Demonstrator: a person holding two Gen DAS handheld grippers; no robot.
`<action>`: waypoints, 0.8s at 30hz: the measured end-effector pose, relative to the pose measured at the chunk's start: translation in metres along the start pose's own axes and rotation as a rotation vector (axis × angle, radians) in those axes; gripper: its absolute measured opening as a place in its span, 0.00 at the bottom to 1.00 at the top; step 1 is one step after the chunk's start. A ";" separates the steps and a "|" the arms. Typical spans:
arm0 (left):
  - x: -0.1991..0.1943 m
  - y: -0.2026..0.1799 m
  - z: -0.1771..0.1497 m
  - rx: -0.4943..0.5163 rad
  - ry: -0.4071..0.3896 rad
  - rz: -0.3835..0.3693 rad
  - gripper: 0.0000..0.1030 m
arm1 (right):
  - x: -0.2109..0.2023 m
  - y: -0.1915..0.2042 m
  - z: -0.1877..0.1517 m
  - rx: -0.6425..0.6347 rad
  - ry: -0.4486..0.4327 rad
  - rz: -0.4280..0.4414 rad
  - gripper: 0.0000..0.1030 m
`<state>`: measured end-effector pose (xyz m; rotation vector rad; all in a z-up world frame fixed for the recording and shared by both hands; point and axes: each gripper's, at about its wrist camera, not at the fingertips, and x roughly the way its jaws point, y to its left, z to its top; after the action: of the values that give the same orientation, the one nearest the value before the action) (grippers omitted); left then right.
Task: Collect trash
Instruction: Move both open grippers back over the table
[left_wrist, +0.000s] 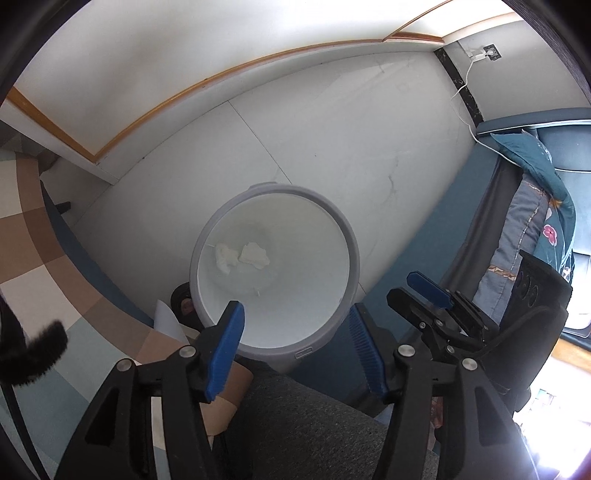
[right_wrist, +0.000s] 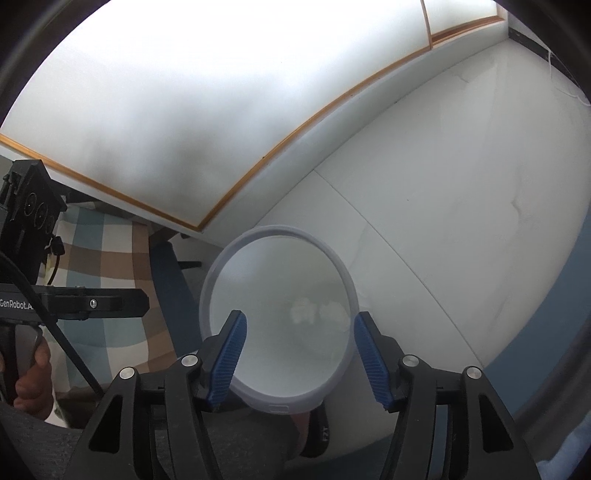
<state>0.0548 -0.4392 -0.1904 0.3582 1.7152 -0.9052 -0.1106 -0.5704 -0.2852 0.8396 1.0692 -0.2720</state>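
At the bottom of the left wrist view, the left gripper stands wide with nothing between its blue pads. The right gripper is equally wide and empty. Just beyond both, mid-frame, the round grey bin sits on the white floor. Two crumpled white tissues lie on its bottom. A pillow rests far right.

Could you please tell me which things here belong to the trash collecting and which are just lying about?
Job: round grey plastic bin; two crumpled white paper wads inside it; open left gripper; open right gripper.
Lying about: teal floral pillow; checked cloth; white cable.
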 end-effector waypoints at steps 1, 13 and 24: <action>-0.006 0.002 -0.001 -0.001 -0.028 0.014 0.53 | -0.001 0.001 0.000 -0.004 0.001 0.004 0.62; -0.103 0.001 -0.044 -0.010 -0.446 0.177 0.53 | -0.046 0.032 0.005 -0.068 -0.099 0.041 0.72; -0.198 0.028 -0.113 -0.140 -0.773 0.306 0.63 | -0.135 0.100 0.014 -0.214 -0.328 0.049 0.75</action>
<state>0.0637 -0.2987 -0.0091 0.1365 0.9677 -0.5800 -0.1092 -0.5384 -0.1195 0.6024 0.7540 -0.2397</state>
